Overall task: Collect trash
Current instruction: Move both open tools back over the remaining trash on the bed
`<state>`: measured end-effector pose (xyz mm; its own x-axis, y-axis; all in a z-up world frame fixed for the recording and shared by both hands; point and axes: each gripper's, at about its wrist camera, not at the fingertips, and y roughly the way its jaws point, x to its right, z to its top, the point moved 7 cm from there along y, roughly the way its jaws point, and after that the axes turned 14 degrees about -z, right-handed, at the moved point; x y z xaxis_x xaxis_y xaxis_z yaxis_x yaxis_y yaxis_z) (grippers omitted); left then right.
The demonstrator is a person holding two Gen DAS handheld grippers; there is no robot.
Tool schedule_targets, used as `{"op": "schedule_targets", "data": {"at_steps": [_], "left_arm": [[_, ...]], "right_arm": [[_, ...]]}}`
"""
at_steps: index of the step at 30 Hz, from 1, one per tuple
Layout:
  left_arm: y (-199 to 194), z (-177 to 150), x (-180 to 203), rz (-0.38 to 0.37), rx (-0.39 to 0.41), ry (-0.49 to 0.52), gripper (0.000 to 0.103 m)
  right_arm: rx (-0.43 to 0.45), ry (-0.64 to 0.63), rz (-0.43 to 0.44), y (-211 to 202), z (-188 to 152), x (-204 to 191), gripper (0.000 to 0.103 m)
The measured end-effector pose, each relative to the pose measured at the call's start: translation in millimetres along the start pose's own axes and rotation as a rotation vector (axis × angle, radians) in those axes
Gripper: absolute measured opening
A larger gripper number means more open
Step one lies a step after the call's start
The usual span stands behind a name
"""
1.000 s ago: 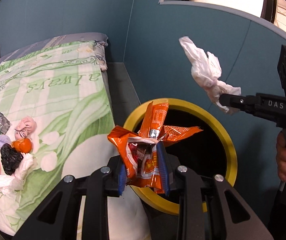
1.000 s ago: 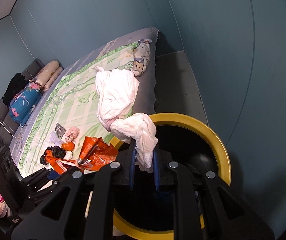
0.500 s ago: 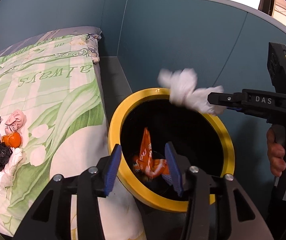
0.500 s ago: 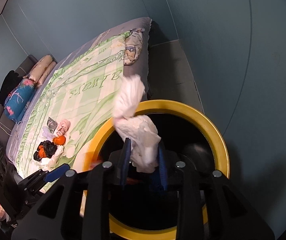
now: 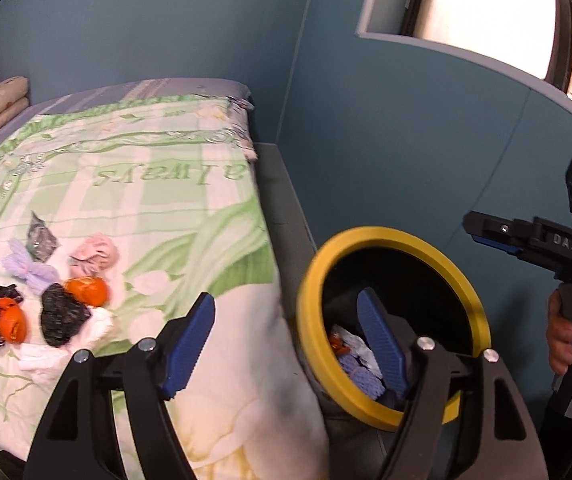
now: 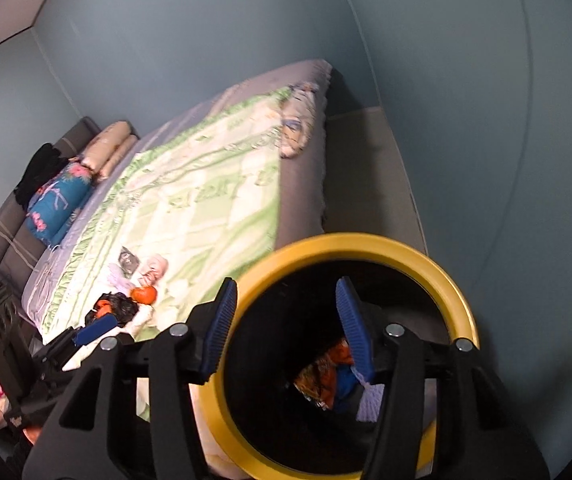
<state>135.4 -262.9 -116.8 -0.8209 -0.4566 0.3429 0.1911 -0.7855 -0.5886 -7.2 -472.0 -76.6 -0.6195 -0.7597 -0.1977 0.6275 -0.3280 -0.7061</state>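
Above the yellow-rimmed bin [image 6: 462, 300], right claw [image 6: 286, 328] tilts downward, jaws opening, empty.

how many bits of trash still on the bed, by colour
orange: 2
black: 2
pink: 1
lilac: 1
dark foil wrapper: 1
white: 1
total: 8

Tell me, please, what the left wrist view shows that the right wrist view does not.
Only the left wrist view shows the window and the person's hand on the right gripper's handle. Only the right wrist view shows the blue floral pillow and dark headboard. Both show the yellow-rimmed bin with trash inside, the green bedspread with its trash pile, and empty, opening jaws.
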Motion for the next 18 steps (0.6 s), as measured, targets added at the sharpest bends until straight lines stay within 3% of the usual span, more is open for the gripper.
{"op": "schedule_targets", "data": {"at_steps": [12, 18], "left_arm": [[-88.2, 25.0, -90.7, 0.172, 0.163, -0.114, 0.08], [-127.2, 20.7, -144.3, 0.265, 0.208, -0.189, 0.081]], "right_arm": [[0.051, -0.167, 0.115, 0.7, 11.9, -100.7, 0.08], [0.042, -0.257, 0.163, 12.3, 6.5, -155.2, 0.085]]}}
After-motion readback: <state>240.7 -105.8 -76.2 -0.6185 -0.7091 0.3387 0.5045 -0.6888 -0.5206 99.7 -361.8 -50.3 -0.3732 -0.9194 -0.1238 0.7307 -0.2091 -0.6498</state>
